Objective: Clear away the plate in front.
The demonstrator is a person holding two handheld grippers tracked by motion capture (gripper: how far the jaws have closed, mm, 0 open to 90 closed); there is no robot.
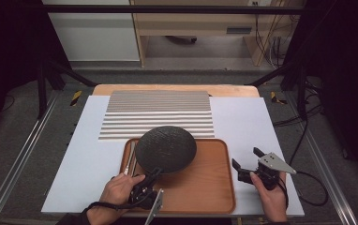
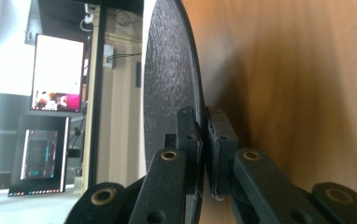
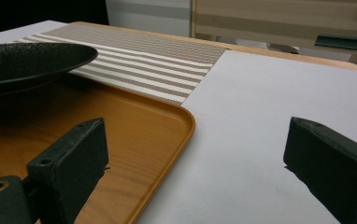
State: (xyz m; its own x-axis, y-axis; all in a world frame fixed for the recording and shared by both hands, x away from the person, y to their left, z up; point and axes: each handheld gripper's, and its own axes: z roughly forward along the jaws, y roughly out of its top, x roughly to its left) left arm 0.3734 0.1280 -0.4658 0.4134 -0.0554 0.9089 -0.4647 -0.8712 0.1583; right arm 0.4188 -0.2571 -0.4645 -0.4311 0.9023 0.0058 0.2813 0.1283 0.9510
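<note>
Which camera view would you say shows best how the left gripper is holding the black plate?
The left gripper view: both jaws are closed on the rim of the black plate, seen edge-on. The high view shows the whole plate above the wooden tray, but the left gripper is small there. The right gripper view shows part of the plate.

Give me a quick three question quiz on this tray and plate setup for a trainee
1. True or false: the left gripper is clamped on the rim of the black plate.
2. How do the jaws of the right gripper stand: A open, B shut on the tray, C shut on the mat?
3. What lies behind the wooden tray?

Key: 1 true. 2 A. 3 the striped mat.
</note>
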